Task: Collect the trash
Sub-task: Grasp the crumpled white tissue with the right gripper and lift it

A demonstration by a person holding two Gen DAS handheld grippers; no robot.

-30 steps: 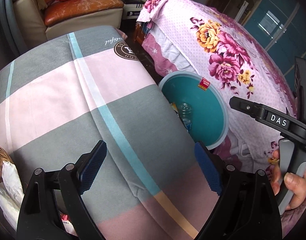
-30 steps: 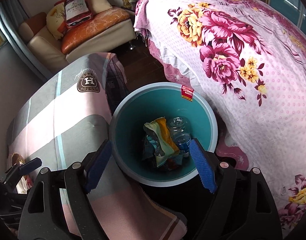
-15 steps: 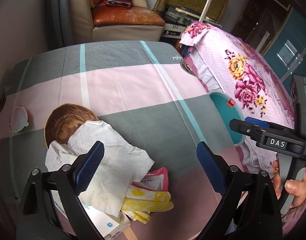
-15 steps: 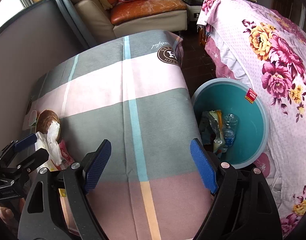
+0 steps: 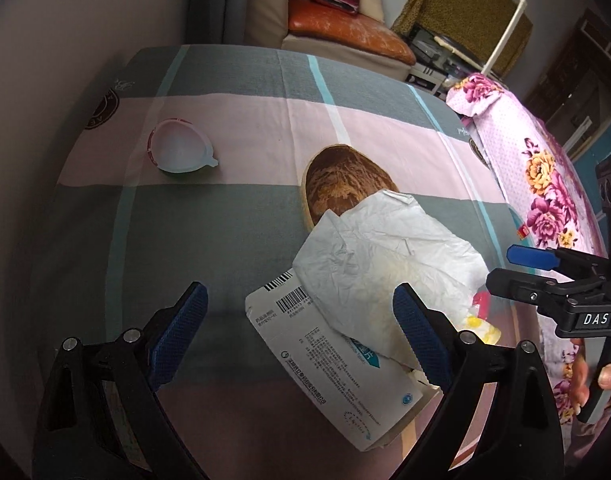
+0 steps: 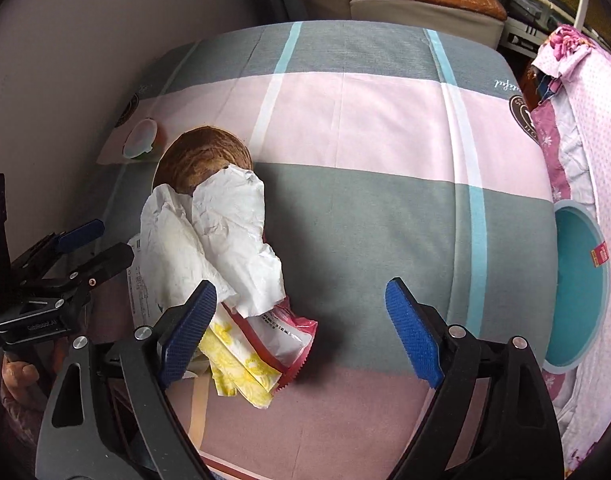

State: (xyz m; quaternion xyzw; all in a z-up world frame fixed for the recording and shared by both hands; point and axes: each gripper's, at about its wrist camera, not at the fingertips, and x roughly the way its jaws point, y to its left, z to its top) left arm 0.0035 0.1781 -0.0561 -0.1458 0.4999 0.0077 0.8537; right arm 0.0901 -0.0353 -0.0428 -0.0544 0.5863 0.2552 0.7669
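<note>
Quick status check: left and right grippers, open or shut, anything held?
Left gripper: open, holding nothing, hovering over the white box and crumpled tissue.
Right gripper: open, holding nothing, above the red-and-yellow wrappers.

The bench cloth (image 6: 365, 220) is checked in grey and pale pink blocks, crossed by light-blue and white stripes. The crumpled tissue (image 6: 225, 248) is white. At its 5 o'clock lie a red-and-white wrapper (image 6: 289, 332) and a yellow-patterned wrapper (image 6: 241, 372). The bin (image 6: 577, 280) is teal. The bedspread (image 5: 541, 168) is pink with magenta and orange flowers.
</note>
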